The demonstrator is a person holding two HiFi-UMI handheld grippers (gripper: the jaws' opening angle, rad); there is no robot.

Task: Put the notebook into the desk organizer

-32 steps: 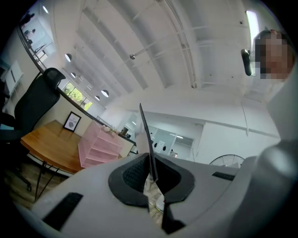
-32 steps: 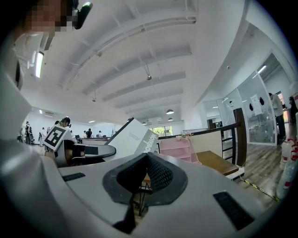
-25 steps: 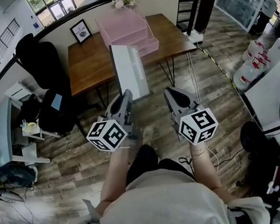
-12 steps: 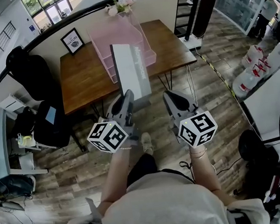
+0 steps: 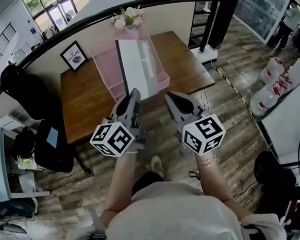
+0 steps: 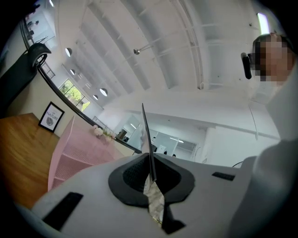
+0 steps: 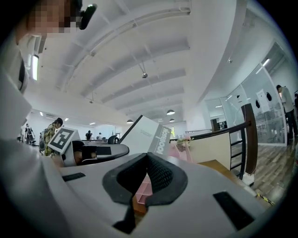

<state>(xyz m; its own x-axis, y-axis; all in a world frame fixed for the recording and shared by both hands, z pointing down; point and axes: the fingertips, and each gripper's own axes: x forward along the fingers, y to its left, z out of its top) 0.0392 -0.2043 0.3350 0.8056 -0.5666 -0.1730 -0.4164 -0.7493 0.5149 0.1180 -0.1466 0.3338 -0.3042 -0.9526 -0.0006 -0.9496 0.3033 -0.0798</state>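
Left hand-held gripper (image 5: pixel 133 95) is up in front of the person, clenched tight on the bottom edge of a flat white-and-grey notebook (image 5: pixel 135 66). Its own view shows the black pads pinching that notebook (image 6: pixel 146 135) edge-on, a thin dark line rising straight out of the left hand-held gripper (image 6: pixel 150 174). Just beside it, the right hand-held gripper (image 5: pixel 170 97) has its jaws closed on nothing. Looking along the right hand-held gripper (image 7: pixel 146 160), only pink mesh and wood show below the pads, and the notebook (image 7: pixel 146 135) leans in the air off to its left, printed spine facing this way.

So the notebook is aloft — held out over the near edge of the brown wooden bench (image 5: pixel 86 101), and in the head view it overlaps the pink mesh desk organizer (image 5: pixel 106 66) that stands on the bench. Whether it touches the organizer, I can't tell.

The organizer (image 6: pixel 77 148) shows open tiers from the left side. Past it — at the bench's far left — a black-framed picture (image 5: pixel 73 55) stands upright, a small bunch of pale flowers (image 5: pixel 127 16) sits behind the organizer, and a black curved railing (image 5: pixel 56 39) runs along the back.
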